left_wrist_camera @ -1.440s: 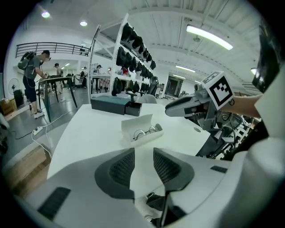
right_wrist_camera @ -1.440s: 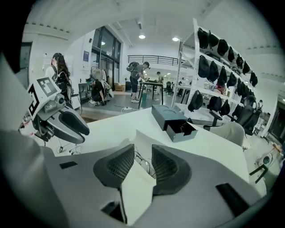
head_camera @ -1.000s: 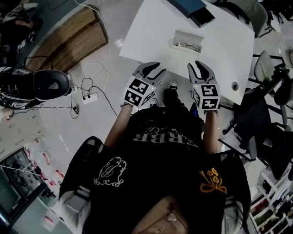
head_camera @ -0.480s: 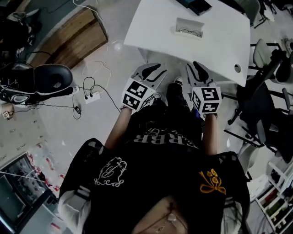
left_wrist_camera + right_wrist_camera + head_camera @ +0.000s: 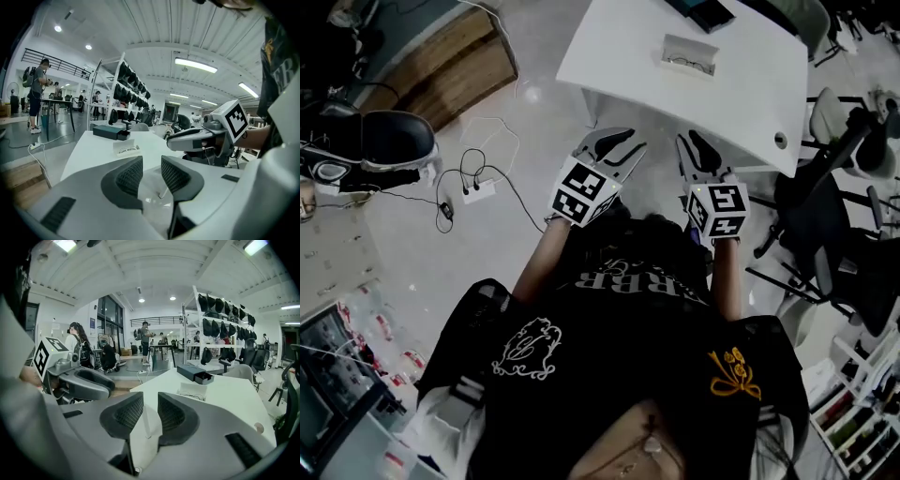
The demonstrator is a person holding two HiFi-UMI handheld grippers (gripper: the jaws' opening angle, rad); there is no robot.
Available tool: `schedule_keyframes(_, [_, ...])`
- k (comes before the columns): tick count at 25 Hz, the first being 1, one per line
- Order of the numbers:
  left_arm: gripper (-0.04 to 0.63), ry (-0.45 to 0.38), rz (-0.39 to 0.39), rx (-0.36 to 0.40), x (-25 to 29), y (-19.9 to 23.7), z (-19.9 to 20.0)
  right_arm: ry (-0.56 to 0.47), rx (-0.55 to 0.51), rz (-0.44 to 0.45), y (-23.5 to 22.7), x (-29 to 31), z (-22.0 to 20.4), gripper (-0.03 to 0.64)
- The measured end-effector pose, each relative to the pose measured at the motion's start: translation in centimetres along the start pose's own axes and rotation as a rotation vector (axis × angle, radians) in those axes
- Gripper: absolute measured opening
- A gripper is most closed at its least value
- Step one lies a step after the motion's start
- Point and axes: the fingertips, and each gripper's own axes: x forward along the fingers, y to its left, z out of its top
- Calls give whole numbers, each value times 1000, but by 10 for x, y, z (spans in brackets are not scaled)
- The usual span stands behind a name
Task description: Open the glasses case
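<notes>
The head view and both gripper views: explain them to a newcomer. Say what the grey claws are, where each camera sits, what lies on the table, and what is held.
No robot here: a person holds a two-jaw left gripper and right gripper. The head view looks down from the person's head; each gripper view looks along its own jaws. On the white table lie an open white case holding glasses and a dark box. Both grippers are open and empty; the right jaws have just been closing.

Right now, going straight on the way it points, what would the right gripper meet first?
Probably the front edge of the white table, depth unclear. The right gripper has just been closing its jaws, nothing between them.
</notes>
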Motion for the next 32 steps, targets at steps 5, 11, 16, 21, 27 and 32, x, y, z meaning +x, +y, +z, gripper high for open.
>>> schedule_keyframes(5, [133,12,37,-28,-10,-9,-11,11,-13,47,13,-5,-7,96])
schedule_keyframes(11, [127,16,74,-50,-14,-35,-12,-6,13,54,8,-31,-14,31])
schedule_keyframes(16, [90,-7,100,-52,-14,-67,-6,-25,29,78,0,-63,-22,15])
schedule_keyframes(21, [48,-12,122,-61,-13,-97,-10,-51,30,121,-1,-88,-31,14])
schedule_keyframes(27, [38,-16,133,-61,-15,-133,-14,-41,-32,191,4,-116,-40,14])
schedule_keyframes(32, [37,-20,147,-60,-18,-153,-18,-40,-35,213,3,-129,-50,14])
